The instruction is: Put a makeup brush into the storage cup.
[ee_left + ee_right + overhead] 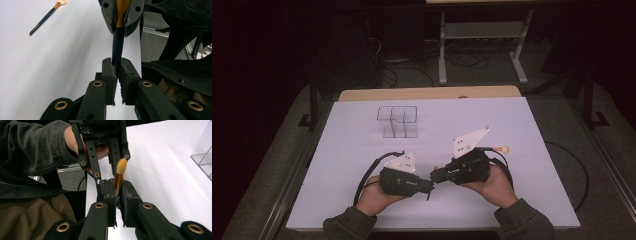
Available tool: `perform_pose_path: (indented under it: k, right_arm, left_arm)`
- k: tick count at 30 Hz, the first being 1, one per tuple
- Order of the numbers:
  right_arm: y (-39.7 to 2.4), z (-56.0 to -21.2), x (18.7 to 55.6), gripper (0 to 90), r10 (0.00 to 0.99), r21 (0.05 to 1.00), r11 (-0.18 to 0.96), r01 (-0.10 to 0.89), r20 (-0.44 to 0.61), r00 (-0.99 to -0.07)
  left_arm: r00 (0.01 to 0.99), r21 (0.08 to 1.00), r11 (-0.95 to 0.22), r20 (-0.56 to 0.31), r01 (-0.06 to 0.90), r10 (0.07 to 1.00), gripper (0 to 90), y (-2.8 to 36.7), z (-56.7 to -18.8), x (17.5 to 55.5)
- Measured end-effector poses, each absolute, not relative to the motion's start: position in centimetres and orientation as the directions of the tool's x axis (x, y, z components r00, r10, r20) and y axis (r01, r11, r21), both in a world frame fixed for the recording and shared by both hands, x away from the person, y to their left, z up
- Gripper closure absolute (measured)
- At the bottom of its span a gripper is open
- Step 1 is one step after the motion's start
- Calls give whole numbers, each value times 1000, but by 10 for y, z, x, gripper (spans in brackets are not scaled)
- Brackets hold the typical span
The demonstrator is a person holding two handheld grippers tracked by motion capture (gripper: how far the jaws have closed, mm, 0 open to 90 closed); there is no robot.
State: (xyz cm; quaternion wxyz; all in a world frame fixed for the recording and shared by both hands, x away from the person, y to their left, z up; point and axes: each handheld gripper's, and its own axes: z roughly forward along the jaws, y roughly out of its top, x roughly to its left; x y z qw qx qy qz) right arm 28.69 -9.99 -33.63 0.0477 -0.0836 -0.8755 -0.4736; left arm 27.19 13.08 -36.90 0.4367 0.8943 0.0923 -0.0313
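Brush [118, 46], near the table's [362, 200] front edge and well short of the clear organiser [398, 121], was clamped at both ends by left gripper [431, 186] and right gripper [435, 174], its middle barely discernible from above; open tabletop lay around.

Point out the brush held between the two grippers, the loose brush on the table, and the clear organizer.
held brush [117, 47]: left gripper view, dark handle.
loose brush [43, 19]: left gripper view, mid-handle.
clear organizer [398, 121]: high view, front wall.
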Motion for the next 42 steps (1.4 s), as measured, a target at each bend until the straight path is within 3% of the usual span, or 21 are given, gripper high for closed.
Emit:
perform_pose_path:
  k: [7,13,25,42]
  right_arm:
    - [-101,-340,284,817,116,848,489,203,168,-979]
    - [-100,-347,282,735,156,875,442,199,144,-977]
    - [-97,-348,283,825,144,881,426,207,160,-977]
    - [-99,-338,295,828,168,820,527,223,157,-973]
  left_arm:
    - [979,791,-578,-143,203,147,841,133,-369,273]
    - [973,803,-550,-163,229,166,841,136,-369,274]
    - [972,804,-548,-165,232,170,839,135,-371,274]
    - [960,785,-563,-143,257,239,732,150,-373,274]
